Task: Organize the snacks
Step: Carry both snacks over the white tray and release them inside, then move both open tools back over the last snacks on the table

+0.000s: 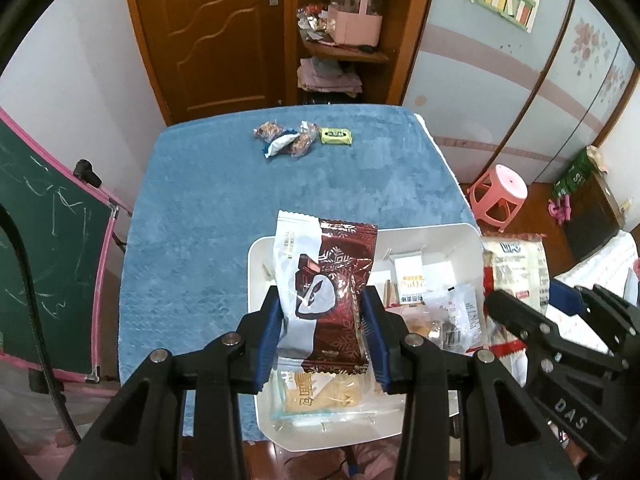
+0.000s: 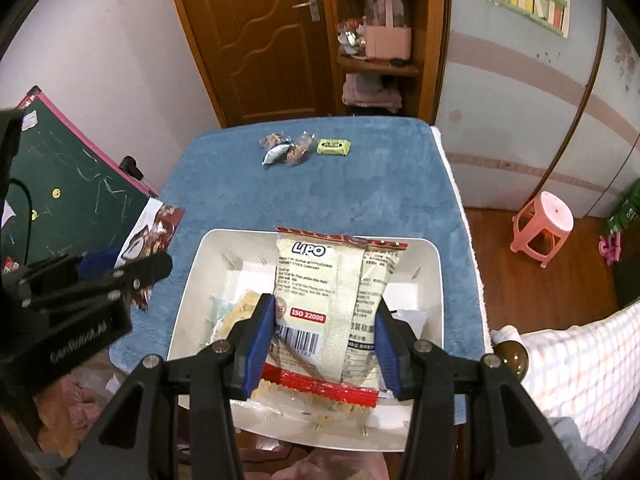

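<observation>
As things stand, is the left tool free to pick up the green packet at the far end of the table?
Probably not: the left tool is shut on a maroon snack packet, though nothing blocks the green packet.

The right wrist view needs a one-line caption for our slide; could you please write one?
Right hand-held gripper holds a cream Lipo snack packet above the white bin on the blue cloth.

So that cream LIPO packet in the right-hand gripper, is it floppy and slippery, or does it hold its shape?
The LIPO packet probably holds its shape fairly well: it stands up out of the right gripper without drooping. Its glossy film looks slippery, so a light pinch might let it slide. The contents are likely brittle, since similar pale biscuits show through a clear wrapper in the white bin.
</observation>
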{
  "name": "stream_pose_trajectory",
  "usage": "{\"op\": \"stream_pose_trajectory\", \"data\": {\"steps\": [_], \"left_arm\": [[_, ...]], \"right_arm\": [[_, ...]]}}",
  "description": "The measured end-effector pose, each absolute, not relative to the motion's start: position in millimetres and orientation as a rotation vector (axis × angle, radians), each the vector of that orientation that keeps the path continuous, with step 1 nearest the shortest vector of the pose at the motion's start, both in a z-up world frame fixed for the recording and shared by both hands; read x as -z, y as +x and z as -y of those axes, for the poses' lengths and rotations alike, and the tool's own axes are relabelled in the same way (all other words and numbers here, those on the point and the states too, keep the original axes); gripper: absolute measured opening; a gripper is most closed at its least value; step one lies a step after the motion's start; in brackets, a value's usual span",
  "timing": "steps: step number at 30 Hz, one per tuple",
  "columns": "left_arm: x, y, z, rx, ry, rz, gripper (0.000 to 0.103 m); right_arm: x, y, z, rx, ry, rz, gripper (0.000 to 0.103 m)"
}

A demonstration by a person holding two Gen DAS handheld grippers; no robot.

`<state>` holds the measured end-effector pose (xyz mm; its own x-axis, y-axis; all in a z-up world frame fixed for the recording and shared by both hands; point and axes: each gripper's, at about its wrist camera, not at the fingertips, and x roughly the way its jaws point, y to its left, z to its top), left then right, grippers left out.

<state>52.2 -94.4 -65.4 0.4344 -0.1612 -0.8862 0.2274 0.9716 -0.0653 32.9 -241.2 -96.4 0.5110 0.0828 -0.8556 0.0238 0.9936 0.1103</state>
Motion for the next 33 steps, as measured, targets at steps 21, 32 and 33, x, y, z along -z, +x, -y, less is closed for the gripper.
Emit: {"op": "stream_pose_trajectory", "data": {"steps": [21, 32, 33], "left_arm": [[70, 75, 64, 0.173, 0.004, -1.086, 0.086], [62, 64, 43, 0.178, -0.015, -1.056, 0.086], [61, 64, 41, 0.18, -0.015, -1.054, 0.086]], "right_arm": [[97, 70, 228, -0.056, 0.154, -1.029, 0.066], [84, 60, 212, -0.041, 0.137, -0.988, 0.066], [82, 57, 210, -0.039, 0.139, -0.98, 0.066]]}}
